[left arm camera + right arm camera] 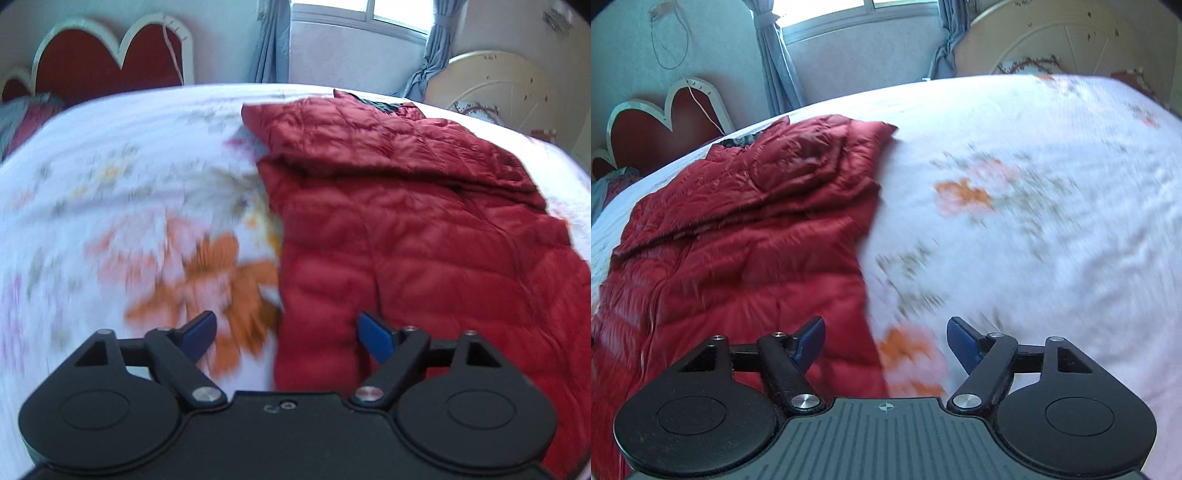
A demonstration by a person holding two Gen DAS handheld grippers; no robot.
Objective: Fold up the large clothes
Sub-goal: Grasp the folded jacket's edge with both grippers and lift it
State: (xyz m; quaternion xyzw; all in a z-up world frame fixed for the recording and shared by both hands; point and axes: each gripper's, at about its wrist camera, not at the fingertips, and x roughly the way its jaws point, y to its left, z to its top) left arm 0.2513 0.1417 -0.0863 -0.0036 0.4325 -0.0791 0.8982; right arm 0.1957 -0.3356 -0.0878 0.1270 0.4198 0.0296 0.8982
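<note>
The left gripper [284, 334] points forward and downward, its two blue-padded fingers [197, 334] spread wide apart with nothing held between them. The right gripper [885, 341] points the same way, its blue pads [964, 345] also parted and gripping nothing.

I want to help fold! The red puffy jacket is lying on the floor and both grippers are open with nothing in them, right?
Almost. The red puffy jacket lies on the flowery bed sheet, not the floor; both wrist views show it. The left gripper and right gripper are indeed open and empty.
</note>
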